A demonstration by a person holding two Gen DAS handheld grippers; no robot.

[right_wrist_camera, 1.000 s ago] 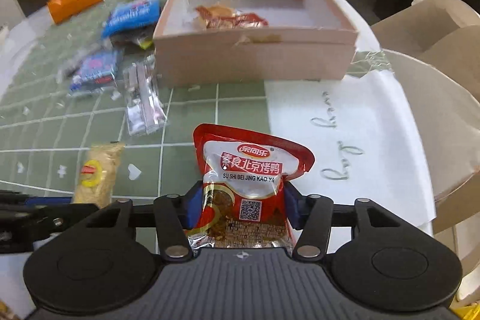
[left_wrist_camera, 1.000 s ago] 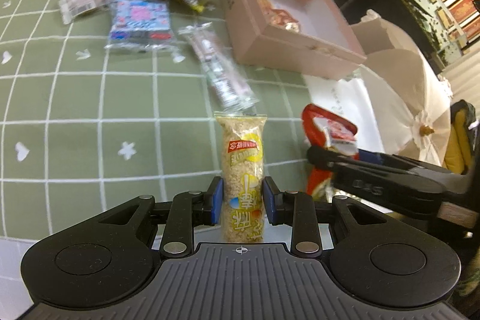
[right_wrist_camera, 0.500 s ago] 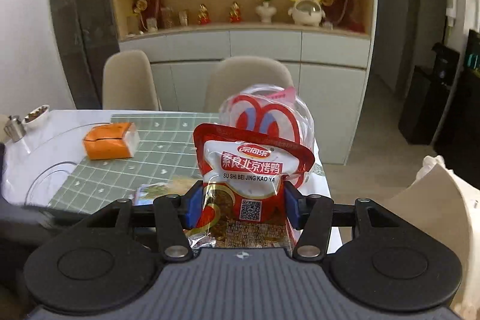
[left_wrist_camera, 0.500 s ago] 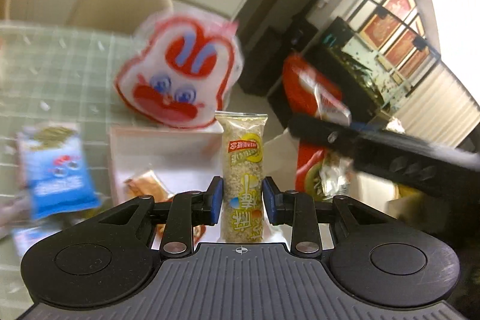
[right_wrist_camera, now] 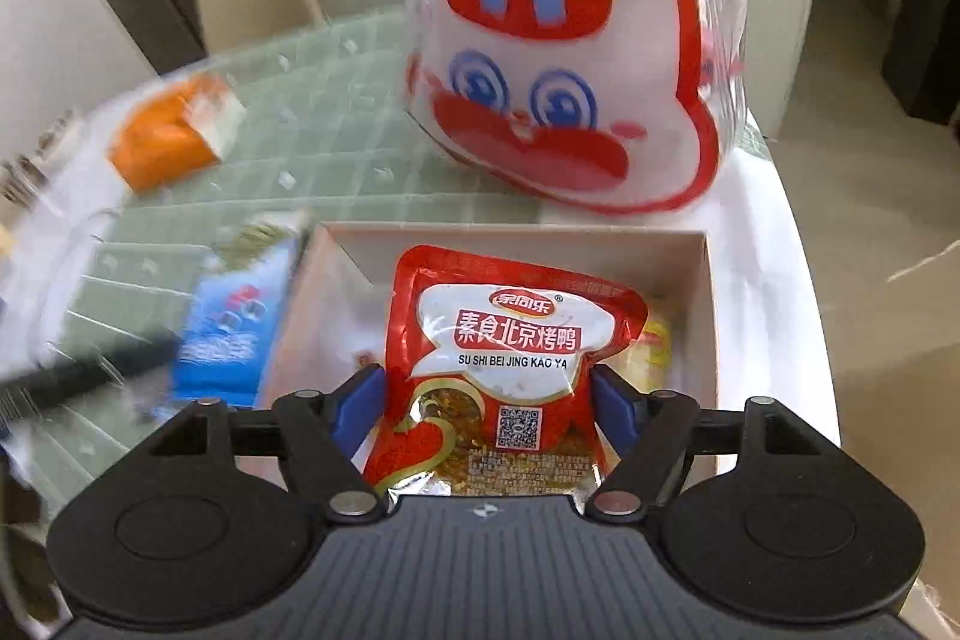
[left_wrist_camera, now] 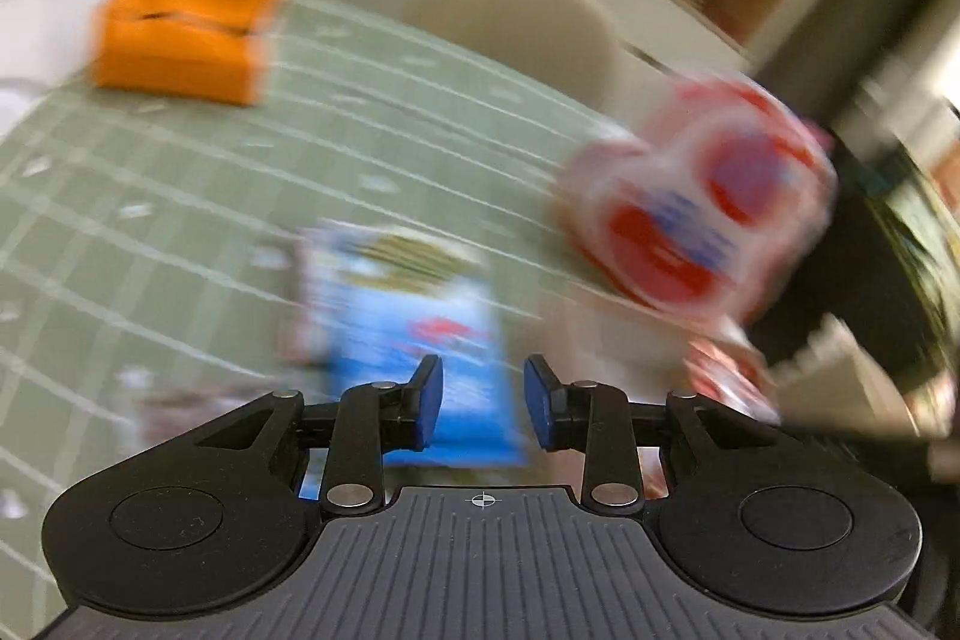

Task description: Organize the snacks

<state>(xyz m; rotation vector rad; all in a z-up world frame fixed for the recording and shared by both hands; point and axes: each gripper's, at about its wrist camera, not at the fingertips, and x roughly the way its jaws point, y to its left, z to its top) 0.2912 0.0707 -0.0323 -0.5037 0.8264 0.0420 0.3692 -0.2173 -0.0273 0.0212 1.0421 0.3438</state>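
The red snack pouch (right_wrist_camera: 504,376) is pinched between the 2 pads of the right gripper (right_wrist_camera: 487,403) and held over the open pink box (right_wrist_camera: 703,292), where a yellow-wrapped snack (right_wrist_camera: 655,347) can be seen. The left gripper (left_wrist_camera: 483,403) is spread apart with nothing in it, a blurry blue packet (left_wrist_camera: 420,334) lying on the table beyond. The pouch looks light, crinkly and slippery, probably best grabbed low by its side edges.

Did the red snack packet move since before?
Yes. The red snack packet, gripped by the right hand-held gripper, went forward from the near tabletop to over the pink box.
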